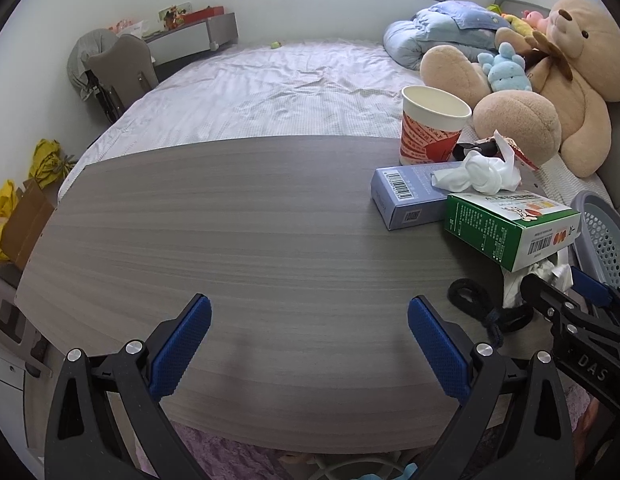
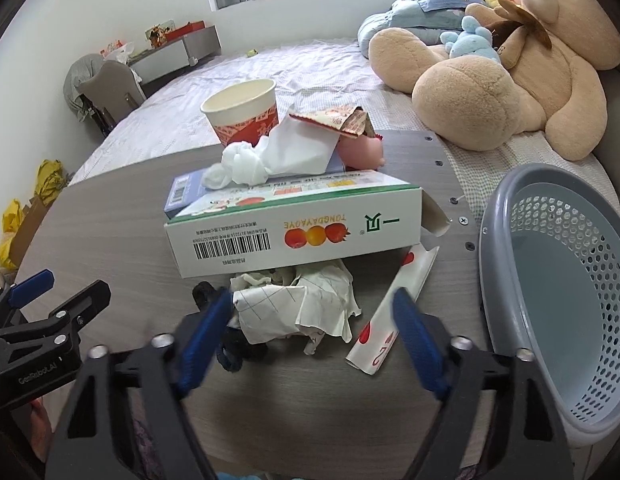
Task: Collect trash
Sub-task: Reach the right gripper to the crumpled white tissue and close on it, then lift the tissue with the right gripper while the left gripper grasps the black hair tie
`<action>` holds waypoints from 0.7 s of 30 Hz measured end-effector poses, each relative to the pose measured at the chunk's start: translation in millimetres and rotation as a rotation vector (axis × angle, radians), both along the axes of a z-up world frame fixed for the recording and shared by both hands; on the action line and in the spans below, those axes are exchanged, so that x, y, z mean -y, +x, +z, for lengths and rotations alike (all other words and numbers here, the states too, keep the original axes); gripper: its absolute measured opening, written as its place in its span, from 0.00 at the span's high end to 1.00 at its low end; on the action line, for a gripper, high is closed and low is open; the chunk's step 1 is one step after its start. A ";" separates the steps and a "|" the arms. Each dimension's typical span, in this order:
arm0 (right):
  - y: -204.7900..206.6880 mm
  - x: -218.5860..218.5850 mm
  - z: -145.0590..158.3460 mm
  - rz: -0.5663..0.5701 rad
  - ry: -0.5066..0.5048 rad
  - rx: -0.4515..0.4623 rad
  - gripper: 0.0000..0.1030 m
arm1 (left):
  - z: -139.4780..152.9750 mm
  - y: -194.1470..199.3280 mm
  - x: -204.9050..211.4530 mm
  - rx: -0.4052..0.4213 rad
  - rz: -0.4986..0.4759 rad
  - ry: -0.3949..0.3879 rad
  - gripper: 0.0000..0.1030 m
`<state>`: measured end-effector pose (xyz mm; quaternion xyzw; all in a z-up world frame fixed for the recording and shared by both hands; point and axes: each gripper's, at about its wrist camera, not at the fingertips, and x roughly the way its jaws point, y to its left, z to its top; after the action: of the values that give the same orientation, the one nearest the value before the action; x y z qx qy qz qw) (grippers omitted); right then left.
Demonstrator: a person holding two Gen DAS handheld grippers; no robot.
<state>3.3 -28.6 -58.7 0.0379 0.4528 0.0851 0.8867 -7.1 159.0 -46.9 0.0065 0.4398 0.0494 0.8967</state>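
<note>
A pile of trash lies at the right end of the grey wooden table (image 1: 250, 220). It holds a green and white box (image 2: 294, 228), a blue box (image 1: 405, 196), a red paper cup (image 2: 242, 112), a white tissue (image 2: 266, 160) and a snack wrapper (image 2: 341, 118). Nearer the front edge lie a crumpled paper (image 2: 302, 304), a long red-printed wrapper (image 2: 389, 316) and a black hair tie (image 1: 469, 296). My right gripper (image 2: 313, 336) is open, its fingers either side of the crumpled paper. Over bare tabletop to the left, my left gripper (image 1: 310, 344) stands open and holds nothing.
A grey perforated basket (image 2: 549, 280) sits off the table's right end, against the bed (image 1: 270, 88). A big teddy bear (image 2: 529, 60) and a blue quilt (image 1: 441, 28) lie on the bed. A chair (image 1: 118, 68) and yellow bags (image 1: 46, 160) stand at the left.
</note>
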 end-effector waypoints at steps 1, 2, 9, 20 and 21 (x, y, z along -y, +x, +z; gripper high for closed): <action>-0.1 -0.5 -0.1 0.002 0.001 -0.001 0.31 | 0.3 -0.4 0.2 0.002 -0.002 -0.002 0.06; -0.3 -0.8 -0.2 0.008 0.001 0.001 0.35 | 0.8 -1.0 0.4 0.005 -0.003 -0.002 0.06; -6.0 -3.8 5.9 0.045 0.044 0.000 0.48 | 2.7 -5.9 6.2 0.012 -0.026 -0.006 0.06; -33.8 8.7 28.7 0.034 0.077 0.042 0.49 | 8.8 -13.7 21.8 0.019 -0.085 -0.018 0.06; -38.1 11.1 30.8 0.030 0.080 0.047 0.49 | 9.0 -14.3 24.0 0.016 -0.094 -0.019 0.06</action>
<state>-34.8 -39.8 -27.9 0.0645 0.4288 0.1172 0.8934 -21.4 134.9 -37.9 0.0184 0.4321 0.0032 0.9016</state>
